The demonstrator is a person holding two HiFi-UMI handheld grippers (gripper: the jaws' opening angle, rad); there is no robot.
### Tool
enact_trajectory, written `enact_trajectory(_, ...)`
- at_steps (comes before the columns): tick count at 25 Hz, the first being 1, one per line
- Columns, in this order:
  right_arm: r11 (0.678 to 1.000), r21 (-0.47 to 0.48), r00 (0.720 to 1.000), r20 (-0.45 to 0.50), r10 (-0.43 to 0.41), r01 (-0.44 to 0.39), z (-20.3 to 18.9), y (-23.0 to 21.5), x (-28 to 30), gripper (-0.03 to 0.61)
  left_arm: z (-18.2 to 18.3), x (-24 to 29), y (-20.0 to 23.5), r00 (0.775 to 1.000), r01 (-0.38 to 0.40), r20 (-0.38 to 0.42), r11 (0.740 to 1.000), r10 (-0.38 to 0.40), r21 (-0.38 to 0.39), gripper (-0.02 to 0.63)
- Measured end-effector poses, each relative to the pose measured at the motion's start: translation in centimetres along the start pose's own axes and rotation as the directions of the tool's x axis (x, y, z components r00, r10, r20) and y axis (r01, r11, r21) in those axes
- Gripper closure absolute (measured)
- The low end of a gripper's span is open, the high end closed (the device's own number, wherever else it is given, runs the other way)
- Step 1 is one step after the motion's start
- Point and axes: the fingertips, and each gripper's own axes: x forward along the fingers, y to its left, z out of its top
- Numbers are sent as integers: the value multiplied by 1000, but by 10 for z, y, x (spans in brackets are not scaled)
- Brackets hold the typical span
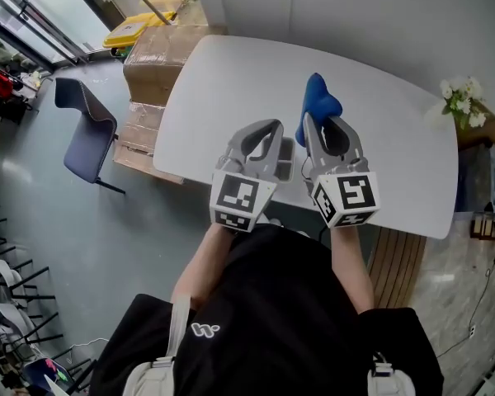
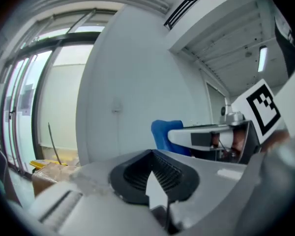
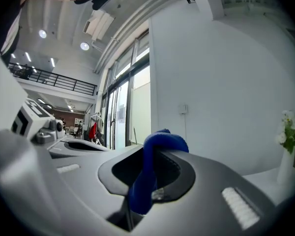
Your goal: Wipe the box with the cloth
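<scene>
From the head view, both tools are up in front of the person's chest over the near edge of the white table (image 1: 231, 81), forearms bent and side by side, marker cubes facing the camera. The right gripper (image 1: 318, 126) carries the blue cloth (image 1: 318, 97), which stands up past its tips, apparently lifted clear so it is ready to come down for wiping. The left gripper (image 1: 268, 130) sits just beside it. Low between the two shows a small grey object (image 1: 285, 157), which may be the box, though it is too hidden to say, or to tell whether anything holds it. Over to the left gripper view: it points roughly level at the wall, jaws pressed together with only a pale sliver at the seam, nothing nameable in it, and the cloth (image 2: 162, 132) and right tool are off to its right. Now the right gripper view: also level, jaws pinching the cloth (image 3: 155, 151), a blue fold running down the seam and looping over the top, a firm bite by the look of it. The flowers (image 3: 290, 129) stand far right.
</scene>
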Motion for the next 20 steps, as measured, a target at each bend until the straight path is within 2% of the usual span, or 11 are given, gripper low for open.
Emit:
enact_trajectory(4, 1000, -1, 1000, -6, -28, 28, -5, 2, -3, 525, 17, -7, 13, 989, -112, 88, 993, 116, -44, 612)
enact_trajectory(8, 999, -12, 999, -9, -47, 47, -6, 3, -8, 526, 25, -12, 16, 974, -173, 131, 981, 183, -82, 612)
enact_trajectory(11, 998, -25, 998, -16, -64, 63, -9, 2, -12, 526, 31, -12, 15, 969, -182, 150, 978, 196, -106, 612)
enact_trajectory(15, 997, -37, 998, -23, -66, 65, -12, 5, -13, 526, 38, -16, 16, 959, -174, 190, 966, 211, -192, 612)
enact_trajectory(20, 997, -39, 998, -21, -61, 60, -12, 6, -15, 526, 39, -14, 12, 961, -173, 186, 971, 204, -167, 612)
